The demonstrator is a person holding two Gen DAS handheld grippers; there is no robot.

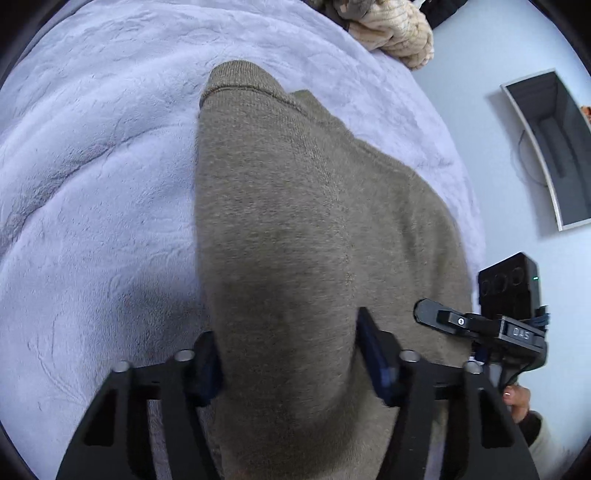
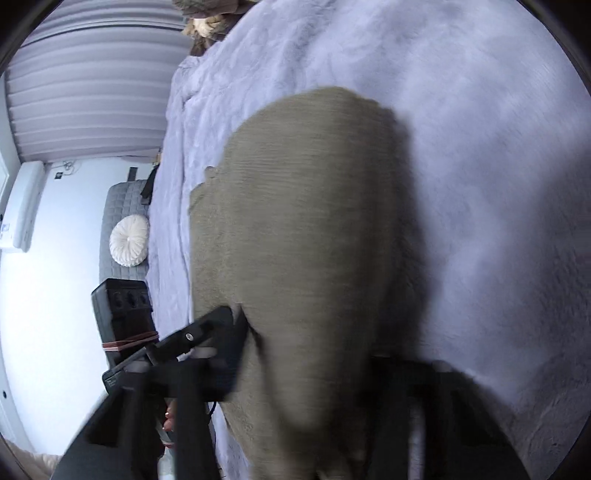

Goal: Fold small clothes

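Left gripper (image 1: 291,365): jaws partly apart, with a raised fold of the olive knit garment (image 1: 295,221) filling the gap between them; the blue pad of each finger lies against the cloth, one on each side, so it has the fold pinched.
Right gripper (image 2: 306,373): blurred in its own view; the garment's edge (image 2: 295,240) bulges up between the two dark fingers and hides most of the far one; the near finger touches the cloth, but whether the jaws clamp it I cannot tell.
Garment: a brownish-green knit piece, stretching straight ahead of both grippers, away from the jaws; a ribbed hem or cuff band crosses its far end in the left wrist view.
Surface: a pale lilac plush blanket (image 1: 92,184) lies under the garment, spreading left of and beyond the left gripper and right of and beyond the right gripper.
Other gripper seen from the left one: the right gripper's body (image 1: 509,325) is just to the right, beside the garment's edge, with a person's fingers (image 1: 517,402) on its handle.
Far ahead, right of the left gripper: a cream cable-knit item (image 1: 395,33) heaped at the blanket's edge.
Left of the right gripper: a round white cushion (image 2: 129,240) on a grey quilted seat (image 2: 122,206), off the blanket.
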